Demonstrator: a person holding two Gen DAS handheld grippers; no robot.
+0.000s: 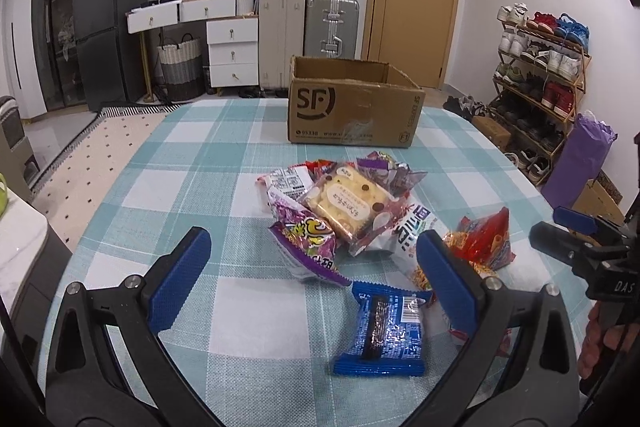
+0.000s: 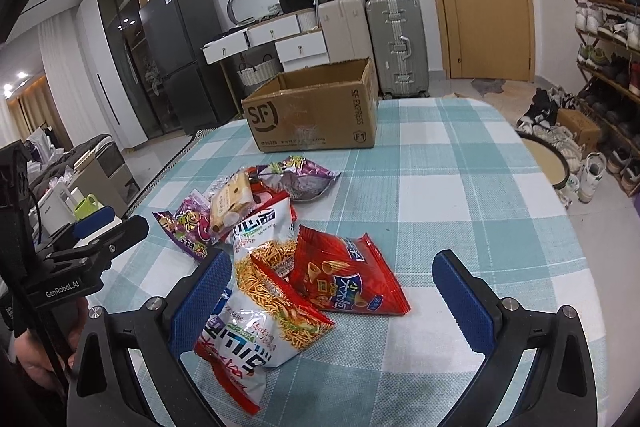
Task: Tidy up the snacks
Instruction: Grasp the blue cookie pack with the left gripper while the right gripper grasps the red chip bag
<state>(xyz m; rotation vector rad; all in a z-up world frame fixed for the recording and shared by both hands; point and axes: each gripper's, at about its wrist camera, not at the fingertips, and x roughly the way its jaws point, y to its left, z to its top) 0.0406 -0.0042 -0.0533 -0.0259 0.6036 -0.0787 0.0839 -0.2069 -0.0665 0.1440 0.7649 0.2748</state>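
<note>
Left claw (image 1: 312, 269) spread wide, released — hovering over a blue packet (image 1: 380, 331) on the bench (image 1: 224, 155). Right claw (image 2: 332, 291) likewise released, above a red bag (image 2: 348, 275). Snack pile (image 1: 344, 203) heaped before an open cardboard box (image 1: 352, 107).

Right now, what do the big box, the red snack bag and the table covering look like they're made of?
The box looks like brown corrugated cardboard, matte, with printed logo and scuffed tape marks. The red snack bag seems to be glossy plastic film: it crinkles and catches glare. The checked table covering looks like woven cloth, matte, though coated vinyl is possible.
</note>
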